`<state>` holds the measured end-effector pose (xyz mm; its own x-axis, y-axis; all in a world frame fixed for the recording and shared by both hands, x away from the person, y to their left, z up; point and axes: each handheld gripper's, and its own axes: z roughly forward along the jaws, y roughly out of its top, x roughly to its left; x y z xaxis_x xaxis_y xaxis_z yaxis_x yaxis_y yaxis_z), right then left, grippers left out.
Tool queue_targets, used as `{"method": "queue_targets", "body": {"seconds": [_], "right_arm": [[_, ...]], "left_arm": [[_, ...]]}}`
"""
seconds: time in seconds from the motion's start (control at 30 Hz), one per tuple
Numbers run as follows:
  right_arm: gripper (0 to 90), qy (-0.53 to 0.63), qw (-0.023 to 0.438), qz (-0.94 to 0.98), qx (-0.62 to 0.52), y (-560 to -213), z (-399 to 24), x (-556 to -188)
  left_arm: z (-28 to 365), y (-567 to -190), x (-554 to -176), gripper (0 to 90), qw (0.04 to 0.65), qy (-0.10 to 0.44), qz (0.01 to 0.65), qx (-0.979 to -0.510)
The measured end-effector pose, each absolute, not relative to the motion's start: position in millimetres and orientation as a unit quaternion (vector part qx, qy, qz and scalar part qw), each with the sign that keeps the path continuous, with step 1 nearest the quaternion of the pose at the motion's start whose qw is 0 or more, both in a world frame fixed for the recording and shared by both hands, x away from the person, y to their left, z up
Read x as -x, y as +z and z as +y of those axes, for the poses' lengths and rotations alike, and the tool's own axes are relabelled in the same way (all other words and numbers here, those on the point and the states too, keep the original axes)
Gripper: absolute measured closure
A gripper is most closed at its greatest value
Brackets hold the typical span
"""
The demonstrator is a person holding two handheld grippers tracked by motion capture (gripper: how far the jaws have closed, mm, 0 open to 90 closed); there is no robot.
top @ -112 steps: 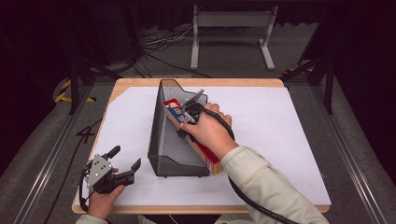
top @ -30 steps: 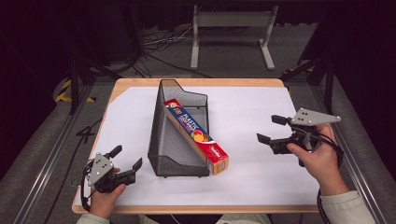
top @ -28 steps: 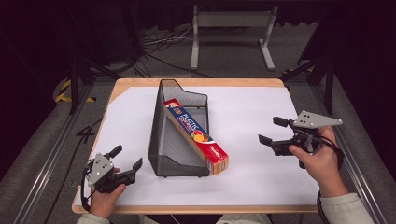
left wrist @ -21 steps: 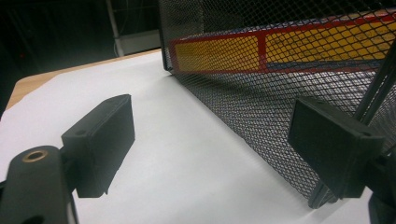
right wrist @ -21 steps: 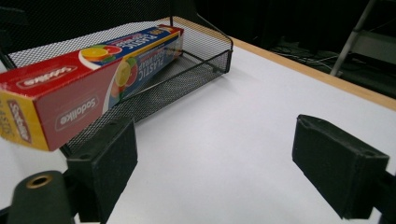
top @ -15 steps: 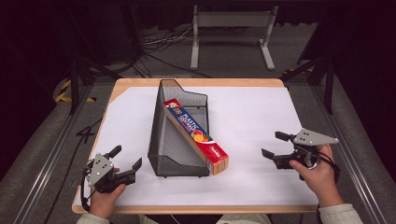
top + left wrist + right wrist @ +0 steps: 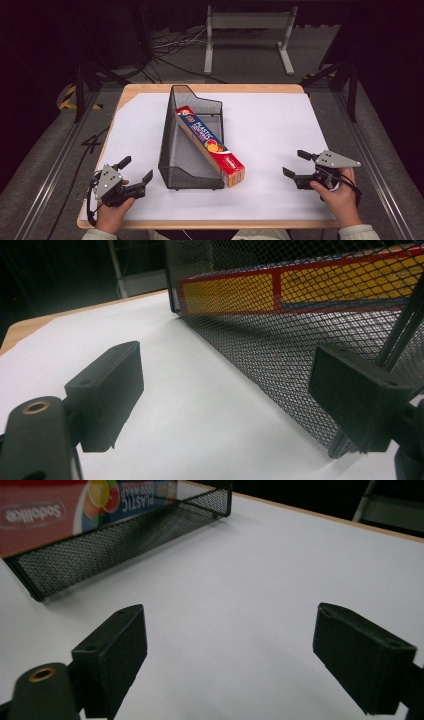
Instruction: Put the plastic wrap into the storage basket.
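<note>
A black wire-mesh holder (image 7: 192,165) stands in the middle of the white sheet. A long red and blue plastic wrap box (image 7: 210,144) lies slanted in it, its near end jutting out at the holder's front right. My left gripper (image 7: 136,169) rests open at the near left, with nothing between its fingers. In the left gripper view the open left gripper (image 7: 230,395) faces the mesh wall (image 7: 280,355), and the box (image 7: 300,290) shows through it. My right gripper (image 7: 295,163) sits low at the near right, open and empty. The right gripper view looks past the open right gripper (image 7: 230,655) to the box (image 7: 45,510) and mesh (image 7: 115,545).
A white sheet (image 7: 270,130) covers the wooden table (image 7: 240,88). A metal stand (image 7: 247,30) and cables (image 7: 170,45) lie on the floor beyond the far edge. Rails run along both sides of the table.
My right hand, earlier at the box in the holder, has drawn back to the right and sunk toward the near right of the table, jaws open. The left gripper has stayed put.
</note>
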<state>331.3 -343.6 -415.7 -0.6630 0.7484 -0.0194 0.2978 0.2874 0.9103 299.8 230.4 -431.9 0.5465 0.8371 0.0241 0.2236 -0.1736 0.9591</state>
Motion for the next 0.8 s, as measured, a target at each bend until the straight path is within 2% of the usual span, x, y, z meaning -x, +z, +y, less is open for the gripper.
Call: {"method": "queue_targets", "body": {"seconds": [0.8], "right_arm": [[12.6, 0.467, 0.217, 0.783, -0.348, -439, -352, -324]], "left_arm": [[229, -433, -302, 15.2, 0.524, 0.287, 0.365, -0.714]]}}
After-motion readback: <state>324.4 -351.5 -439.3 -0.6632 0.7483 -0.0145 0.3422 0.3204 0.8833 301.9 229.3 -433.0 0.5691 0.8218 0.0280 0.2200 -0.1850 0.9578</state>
